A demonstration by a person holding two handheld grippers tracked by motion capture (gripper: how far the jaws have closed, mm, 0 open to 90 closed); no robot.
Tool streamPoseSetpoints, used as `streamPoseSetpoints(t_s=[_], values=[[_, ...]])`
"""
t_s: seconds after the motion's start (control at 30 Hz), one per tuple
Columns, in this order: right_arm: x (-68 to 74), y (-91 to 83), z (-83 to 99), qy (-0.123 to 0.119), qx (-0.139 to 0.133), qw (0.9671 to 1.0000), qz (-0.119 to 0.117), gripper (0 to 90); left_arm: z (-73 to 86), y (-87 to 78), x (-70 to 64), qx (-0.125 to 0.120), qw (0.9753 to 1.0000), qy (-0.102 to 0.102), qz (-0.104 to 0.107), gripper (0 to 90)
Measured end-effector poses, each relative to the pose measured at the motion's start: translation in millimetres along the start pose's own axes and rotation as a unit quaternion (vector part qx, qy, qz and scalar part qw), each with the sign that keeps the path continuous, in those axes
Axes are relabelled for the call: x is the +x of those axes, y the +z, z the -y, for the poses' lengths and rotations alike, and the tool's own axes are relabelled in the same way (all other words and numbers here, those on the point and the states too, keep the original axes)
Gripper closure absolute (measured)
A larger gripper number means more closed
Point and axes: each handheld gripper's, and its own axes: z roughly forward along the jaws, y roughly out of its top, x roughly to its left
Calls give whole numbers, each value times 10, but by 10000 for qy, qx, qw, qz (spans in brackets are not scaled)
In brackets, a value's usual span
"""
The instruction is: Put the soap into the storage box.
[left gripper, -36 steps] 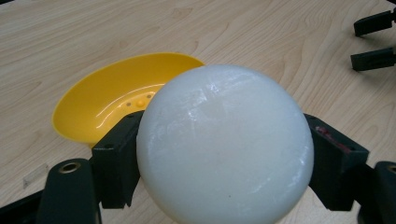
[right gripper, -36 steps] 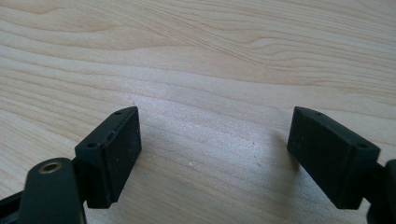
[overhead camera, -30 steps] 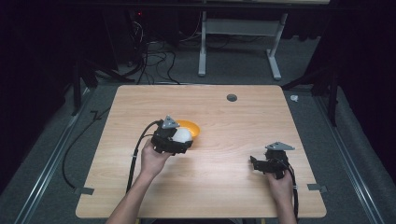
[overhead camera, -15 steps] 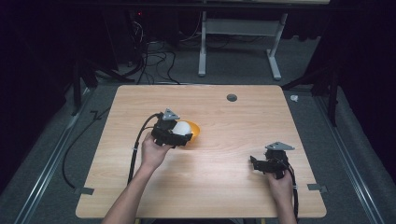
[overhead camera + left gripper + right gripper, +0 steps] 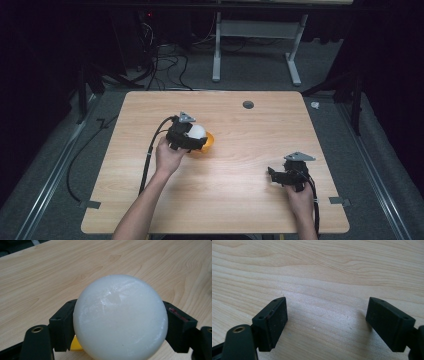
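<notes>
A dark room surrounds the wooden table point(image 5: 240, 200). The left gripper point(image 5: 186, 136) clamps a white ball point(image 5: 120, 317) between its jaws, directly above an orange bowl point(image 5: 209, 145) left of the table's centre. The ball probably goes straight down into the bowl. The right gripper point(image 5: 287, 175) rests well apart near the right edge, its jaws spread wide and empty.
</notes>
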Motion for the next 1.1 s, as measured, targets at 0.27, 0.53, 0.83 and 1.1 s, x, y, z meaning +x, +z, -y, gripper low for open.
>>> streamPoseSetpoints(t_s=[0.27,0.53,0.83,1.1], values=[[0,0,0,0,0,10000,-3,184,21,146,59,122,9998,-130,-108,239],[-2,0,0,-2,-1,10000,-7,184,44,302,109,213,9992,-321,-134,239],[-2,0,0,-1,-2,10000,-8,184,76,460,174,361,9978,-485,-274,238],[-3,0,0,-2,-2,10000,-5,185,98,533,182,482,9970,-479,-368,238]])
